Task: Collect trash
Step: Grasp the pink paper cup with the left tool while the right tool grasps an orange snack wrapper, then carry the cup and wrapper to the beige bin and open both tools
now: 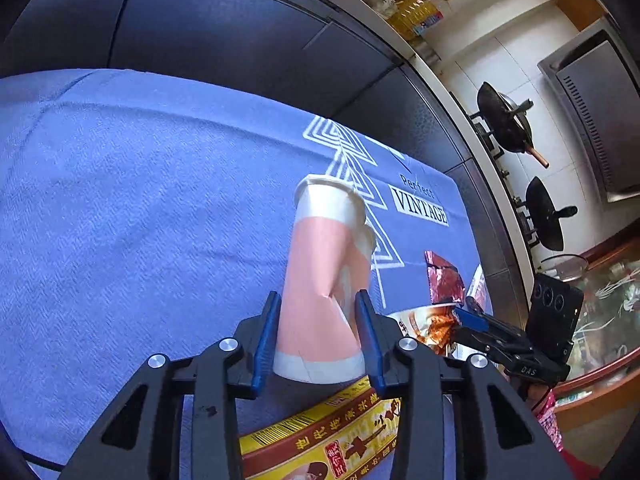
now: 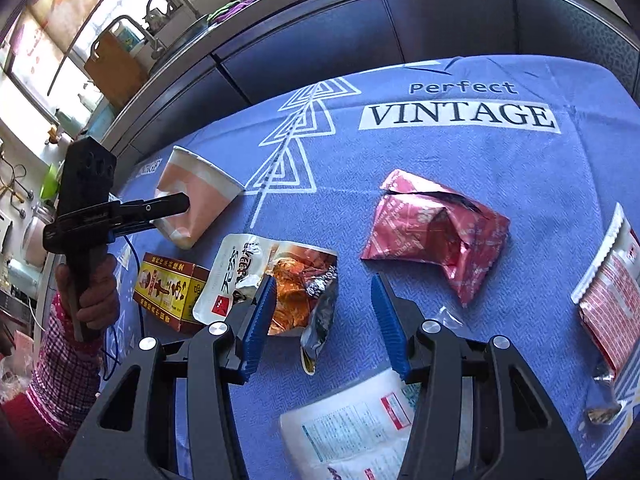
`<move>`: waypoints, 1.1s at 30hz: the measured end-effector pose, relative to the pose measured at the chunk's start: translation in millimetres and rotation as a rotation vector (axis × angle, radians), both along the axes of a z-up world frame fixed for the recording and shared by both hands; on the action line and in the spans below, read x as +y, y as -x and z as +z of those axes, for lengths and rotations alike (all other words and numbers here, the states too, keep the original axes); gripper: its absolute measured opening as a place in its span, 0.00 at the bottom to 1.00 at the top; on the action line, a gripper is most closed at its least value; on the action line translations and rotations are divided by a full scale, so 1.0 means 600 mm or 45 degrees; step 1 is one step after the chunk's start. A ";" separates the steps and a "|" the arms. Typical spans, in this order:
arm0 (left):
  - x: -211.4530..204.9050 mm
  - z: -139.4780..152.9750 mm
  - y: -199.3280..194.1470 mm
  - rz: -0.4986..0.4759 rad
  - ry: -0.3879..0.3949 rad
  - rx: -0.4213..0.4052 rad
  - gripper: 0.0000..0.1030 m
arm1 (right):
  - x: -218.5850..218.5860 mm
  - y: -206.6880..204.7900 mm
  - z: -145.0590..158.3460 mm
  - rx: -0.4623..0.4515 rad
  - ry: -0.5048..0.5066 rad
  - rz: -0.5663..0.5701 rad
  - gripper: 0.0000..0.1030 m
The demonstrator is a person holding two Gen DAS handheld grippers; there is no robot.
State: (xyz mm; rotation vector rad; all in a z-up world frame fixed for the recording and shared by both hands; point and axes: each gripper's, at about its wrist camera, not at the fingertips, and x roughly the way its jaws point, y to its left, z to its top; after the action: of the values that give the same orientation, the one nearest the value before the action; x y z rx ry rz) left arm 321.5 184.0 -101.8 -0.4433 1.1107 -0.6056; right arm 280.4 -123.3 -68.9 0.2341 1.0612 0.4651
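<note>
My left gripper [image 1: 316, 300] is shut on a pink and white paper cup [image 1: 324, 276], dented where the pads press; the cup also shows in the right wrist view [image 2: 196, 196] lying on its side above the blue cloth [image 2: 460, 152], with the left gripper [image 2: 176, 204] on it. My right gripper [image 2: 324, 286] is open, its fingers either side of an orange and white snack wrapper [image 2: 280, 280]. A crumpled red foil wrapper [image 2: 436, 228] lies to its right. A yellow and red box [image 2: 168, 290] lies below the cup.
A red and white packet [image 2: 612, 292] lies at the right edge, a white printed packet [image 2: 360, 428] at the front. Dark cabinet fronts [image 2: 320, 32] stand behind the table. A stove with woks [image 1: 508, 124] is at the right in the left wrist view.
</note>
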 end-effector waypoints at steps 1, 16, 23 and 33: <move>-0.006 0.003 0.006 -0.005 -0.017 -0.011 0.37 | 0.008 -0.001 0.000 -0.001 0.005 0.017 0.49; -0.047 0.132 0.125 -0.029 0.128 -0.205 0.35 | -0.052 0.178 0.145 -0.429 -0.147 -0.101 0.11; -0.174 0.143 0.231 -0.251 0.160 -0.230 0.35 | -0.160 0.327 0.122 -0.462 -0.183 -0.324 0.11; -0.419 0.093 0.304 -0.564 0.068 -0.150 0.36 | -0.318 0.481 0.037 -0.444 -0.223 -0.737 0.11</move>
State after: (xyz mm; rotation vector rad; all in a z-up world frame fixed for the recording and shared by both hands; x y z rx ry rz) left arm 138.9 -67.5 -46.2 -0.2017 1.0869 -1.0384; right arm -8.3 -314.3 -46.9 0.5744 0.5721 0.0665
